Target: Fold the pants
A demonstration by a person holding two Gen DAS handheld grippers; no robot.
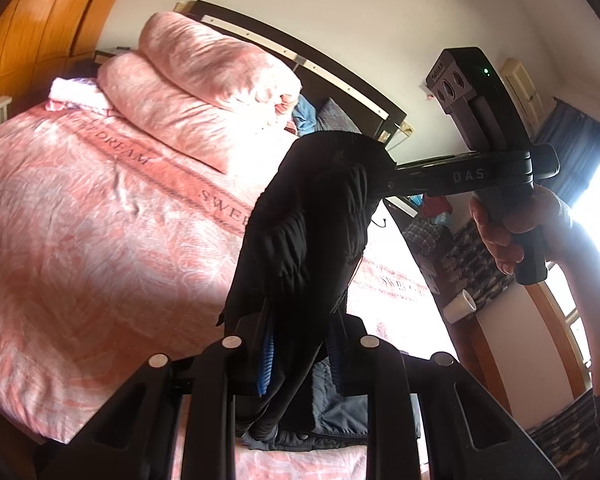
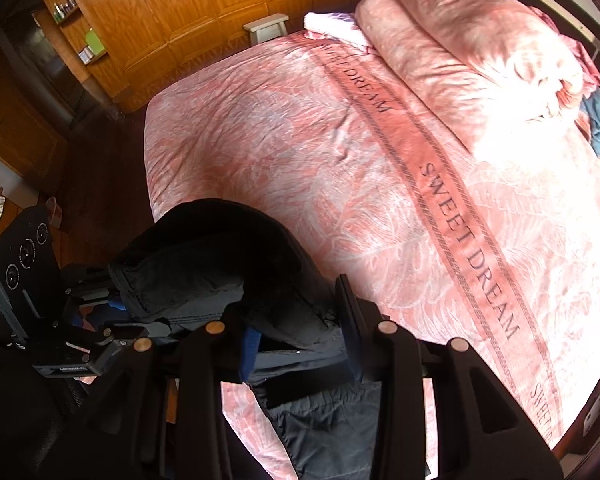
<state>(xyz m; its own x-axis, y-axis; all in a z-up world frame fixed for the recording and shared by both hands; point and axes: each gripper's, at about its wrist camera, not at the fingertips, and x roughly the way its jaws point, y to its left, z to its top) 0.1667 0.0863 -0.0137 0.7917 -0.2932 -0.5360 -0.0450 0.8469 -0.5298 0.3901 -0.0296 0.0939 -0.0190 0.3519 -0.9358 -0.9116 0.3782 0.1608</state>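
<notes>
While both tongs grip the dark pants [image 1: 300, 232] above the bed [image 1: 80, 220]: soft, limp, light load.
Left tongs [image 1: 300, 354] and right tongs [image 2: 300, 344] each clench bunched fabric; better hold at waistband or hems.

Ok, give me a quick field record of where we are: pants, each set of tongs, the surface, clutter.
garment: black pants, bunched, upper part lifted off the bed, lower part trailing down to it
left tongs: shut on pants
right tongs: shut on pants
surface: bed with pink cover
clutter: rolled pink duvet by the headboard; paper cup past the bed's edge
fold: not laid flat yet
</notes>
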